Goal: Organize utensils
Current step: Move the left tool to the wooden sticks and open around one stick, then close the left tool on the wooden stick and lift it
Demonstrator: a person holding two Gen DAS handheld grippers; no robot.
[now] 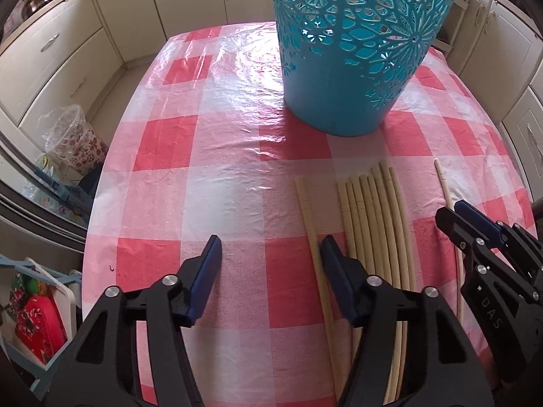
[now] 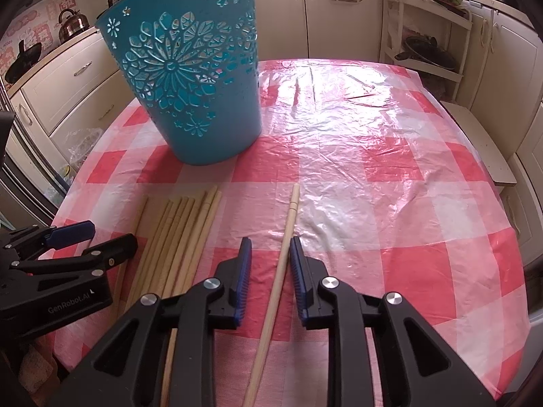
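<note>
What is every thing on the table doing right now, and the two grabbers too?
blue basket: standing upright on the checked tablecloth.
bundle of chopsticks: lying flat, side by side.
single chopstick: lying flat between the right gripper pads, not squeezed.
separate chopstick: lying flat between the left gripper fingers.
left gripper: open.
right gripper: open.

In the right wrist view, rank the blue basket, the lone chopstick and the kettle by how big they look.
1. Blue basket, clearly the largest.
2. Lone chopstick, long but thin, and close to the camera.
3. Kettle, smallest, though it sits far back, so its real size is unsure.
</note>
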